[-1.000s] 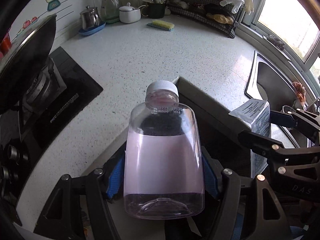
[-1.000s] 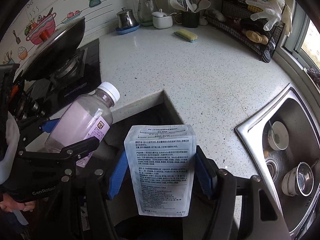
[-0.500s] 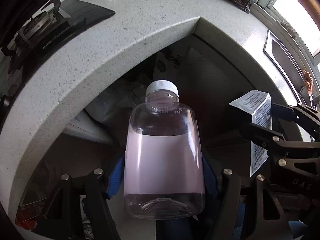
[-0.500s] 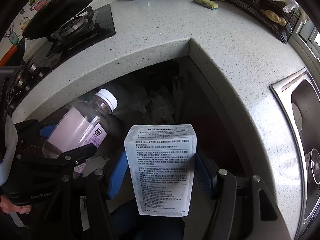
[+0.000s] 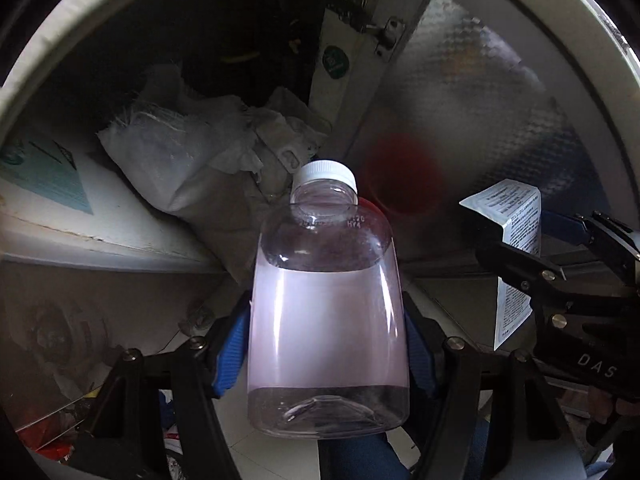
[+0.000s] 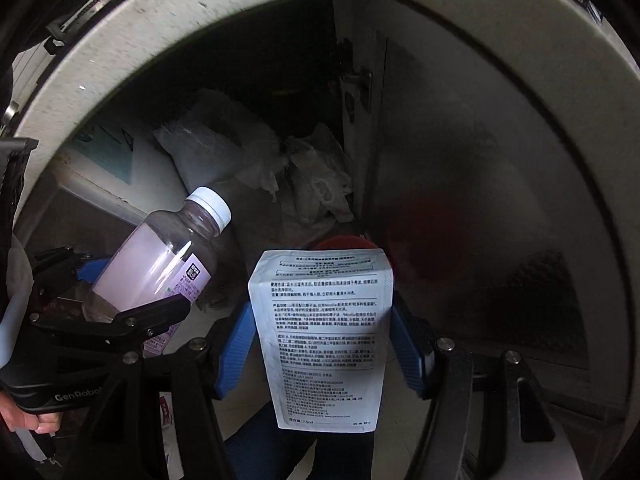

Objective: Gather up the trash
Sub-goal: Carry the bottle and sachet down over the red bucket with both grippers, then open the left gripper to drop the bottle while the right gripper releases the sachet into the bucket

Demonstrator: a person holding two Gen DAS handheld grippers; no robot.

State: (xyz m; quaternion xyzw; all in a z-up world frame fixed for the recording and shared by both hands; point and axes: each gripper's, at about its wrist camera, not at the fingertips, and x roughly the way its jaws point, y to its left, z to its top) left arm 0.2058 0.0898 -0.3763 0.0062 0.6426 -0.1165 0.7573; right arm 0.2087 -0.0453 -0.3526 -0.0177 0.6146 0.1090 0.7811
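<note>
Carrying trash below the desk point(image 6: 248, 12) edge: left gripper point(image 5: 326, 344) clamped on a capped plastic bottle point(image 5: 326, 300), right gripper point(image 6: 320, 340) clamped on a printed sachet point(image 6: 324, 332); next, likely release over the red bin point(image 6: 344, 242).

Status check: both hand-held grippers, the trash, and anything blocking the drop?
Left hand-held gripper shut on bottle. Right hand-held gripper shut on sachet. Both low by the open cabinet; red bin just past the sachet, nothing blocking.

A clear white-capped bottle point(image 5: 326, 308) with pink label and a printed white pouch point(image 6: 324, 332), both seemingly upright.
</note>
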